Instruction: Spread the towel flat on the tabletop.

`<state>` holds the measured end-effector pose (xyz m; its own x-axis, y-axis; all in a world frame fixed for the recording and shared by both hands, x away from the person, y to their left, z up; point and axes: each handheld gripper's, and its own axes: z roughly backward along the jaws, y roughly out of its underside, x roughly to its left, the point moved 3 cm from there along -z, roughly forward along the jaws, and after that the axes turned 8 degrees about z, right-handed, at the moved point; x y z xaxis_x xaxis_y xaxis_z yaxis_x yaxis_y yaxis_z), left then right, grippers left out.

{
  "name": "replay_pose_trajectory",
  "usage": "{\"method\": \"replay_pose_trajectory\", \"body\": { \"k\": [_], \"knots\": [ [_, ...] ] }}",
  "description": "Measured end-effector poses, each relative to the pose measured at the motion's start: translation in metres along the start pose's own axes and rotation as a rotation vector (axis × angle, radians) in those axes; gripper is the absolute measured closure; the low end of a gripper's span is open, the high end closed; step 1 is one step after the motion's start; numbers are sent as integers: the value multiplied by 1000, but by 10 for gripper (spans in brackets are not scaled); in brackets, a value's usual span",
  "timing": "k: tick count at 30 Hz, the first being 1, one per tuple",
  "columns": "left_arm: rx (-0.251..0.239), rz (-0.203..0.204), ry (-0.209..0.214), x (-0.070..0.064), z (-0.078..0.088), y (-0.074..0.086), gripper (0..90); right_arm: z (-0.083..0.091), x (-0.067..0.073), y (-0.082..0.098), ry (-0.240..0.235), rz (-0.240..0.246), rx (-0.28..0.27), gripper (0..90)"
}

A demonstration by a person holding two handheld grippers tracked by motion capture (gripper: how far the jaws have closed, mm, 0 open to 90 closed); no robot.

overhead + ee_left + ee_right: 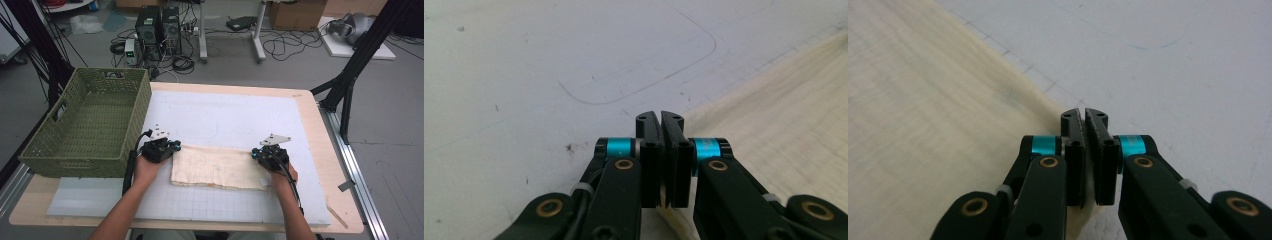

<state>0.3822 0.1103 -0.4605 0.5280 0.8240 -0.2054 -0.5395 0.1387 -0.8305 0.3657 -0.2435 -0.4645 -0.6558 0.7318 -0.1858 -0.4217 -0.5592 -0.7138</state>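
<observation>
Both grippers clamped on the cloth's far corners.

I see the folded cream cloth (217, 169) lying flat on the white mat (240, 120), near the front of the table (320, 130). My left gripper (161, 148) pinches its far left corner, jaws closed on the fabric; my right gripper (270, 153) pinches the far right corner the same way. A green basket (90, 125) sits just left of the cloth.

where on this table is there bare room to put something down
Free: the white mat beyond the cream cloth, the gridded strip in front of it, and inside the green basket. Crowded: the cloth's far corners, pinched by the left gripper and right gripper.
</observation>
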Motion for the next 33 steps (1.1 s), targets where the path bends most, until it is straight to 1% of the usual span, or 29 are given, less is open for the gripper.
{"method": "replay_pose_trajectory", "body": {
  "k": [1, 2, 4, 6, 7, 10, 12, 13, 14, 15, 16, 17, 18, 19, 20, 22, 24, 25, 27, 29, 30, 31, 32, 33],
  "knots": [
    [-8, 8, 0, 1, -1, -1, 865, -1, -2, 0, 4, -11, -2, 868],
    [13, 14, 2, 2, -3, -3, 865, -1, -3, 1, 3, -23, -4, 867],
    [13, -2, -5, 2, -6, -4, 865, -2, -7, 1, 15, -38, -12, 867],
    [16, -9, -14, 1, -8, -3, 864, -2, -8, 0, 21, -37, -18, 867],
    [28, -16, -18, 2, -9, -2, 864, -3, -9, 1, 23, -41, -20, 867],
    [48, -11, -25, 3, -11, 0, 863, -5, -9, 1, 19, -47, -21, 862],
    [48, -16, -35, 3, -11, 0, 856, -6, -10, 0, 34, -29, -17, 819],
    [51, -20, -42, 2, -11, 0, 840, -6, -11, -1, 49, -32, -8, 751],
    [51, -29, -48, 2, -11, 0, 797, -5, -12, -1, 60, -41, -8, 701],
    [41, -37, -44, 2, -10, 0, 726, -3, -14, 0, 70, -65, -21, 663],
    [27, -48, -33, 3, -7, -1, 655, 0, -16, 0, 70, -94, -42, 595],
    [0, -38, -26, 4, -3, -2, 618, 5, -18, 0, 46, -137, -83, 542],
    [-32, -8, -22, 6, 1, -4, 561, 9, -19, 0, 29, -162, -110, 508],
    [-45, 20, -13, 7, 4, -5, 470, 15, -20, 0, 42, -154, -121, 498],
    [-62, 51, 10, 8, 8, -7, 443, 19, -20, 0, 43, -148, -128, 486],
    [-100, 72, 28, 8, 16, -9, 404, 29, -19, 1, 42, -145, -150, 454],
    [-117, 91, 52, 6, 22, -12, 348, 39, -18, 2, 21, -155, -188, 424],
    [-129, 92, 64, 4, 25, -13, 319, 43, -18, 2, 12, -159, -200, 414],
    [-145, 87, 77, -1, 31, -15, 252, 52, -15, 4, -12, -164, -221, 356],
    [-145, 89, 107, -7, 35, -16, 214, 60, -11, 6, -29, -157, -242, 310],
    [-151, 81, 125, -10, 37, -16, 179, 64, -8, 8, -42, -151, -249, 295],
    [-165, 62, 136, -14, 41, -15, 173, 68, -5, 10, -42, -136, -253, 274],
    [-172, 50, 150, -15, 43, -15, 174, 73, -3, 12, -40, -124, -263, 232],
    [-183, 44, 168, -16, 46, -14, 174, 75, -1, 13, -38, -123, -265, 202]
  ]
}}
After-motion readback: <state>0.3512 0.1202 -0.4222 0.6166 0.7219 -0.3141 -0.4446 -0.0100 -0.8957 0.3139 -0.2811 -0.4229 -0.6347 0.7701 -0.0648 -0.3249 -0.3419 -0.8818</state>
